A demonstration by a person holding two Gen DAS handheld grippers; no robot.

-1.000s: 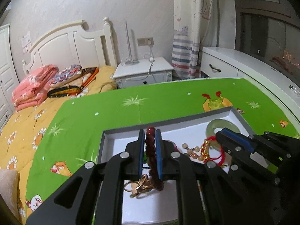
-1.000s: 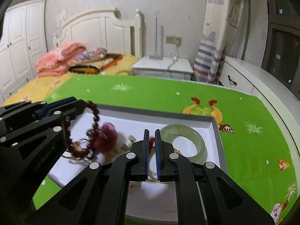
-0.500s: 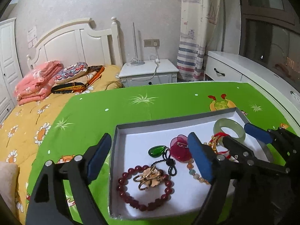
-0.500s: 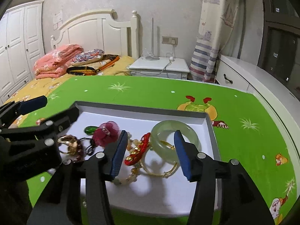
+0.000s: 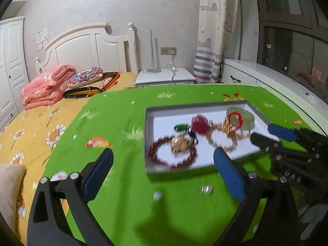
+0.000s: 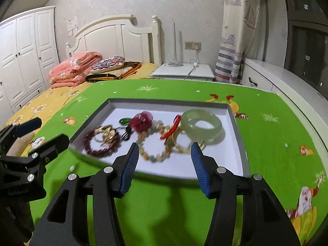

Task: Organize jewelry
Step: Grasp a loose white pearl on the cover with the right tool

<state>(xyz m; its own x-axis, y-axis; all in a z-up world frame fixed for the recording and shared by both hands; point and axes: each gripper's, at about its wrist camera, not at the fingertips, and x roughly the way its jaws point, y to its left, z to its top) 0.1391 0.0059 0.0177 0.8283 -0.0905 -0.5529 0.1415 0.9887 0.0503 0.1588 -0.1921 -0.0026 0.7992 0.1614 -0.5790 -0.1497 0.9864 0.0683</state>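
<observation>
We hold left gripper [image 5: 163, 169] over green cloth, jaws opening wide, nothing between. Right gripper [image 6: 165, 165] half spread, empty. Shallow grey-rimmed white tray [image 6: 235, 121] with jewelry lies ahead. Pale green jade bangle [image 6: 202, 126] sits far right corner, flat, nearer right gripper. Dark red bead bracelet [image 5: 172, 153] nearer left.

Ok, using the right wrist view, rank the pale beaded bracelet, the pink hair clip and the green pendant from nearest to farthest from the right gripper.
From the right gripper:
1. Pale beaded bracelet, just past the fingertips, mid tray.
2. Pink hair clip, farther back, slightly left.
3. Green pendant, left of the clip and about as deep in the tray, so farthest by a small margin.
</observation>
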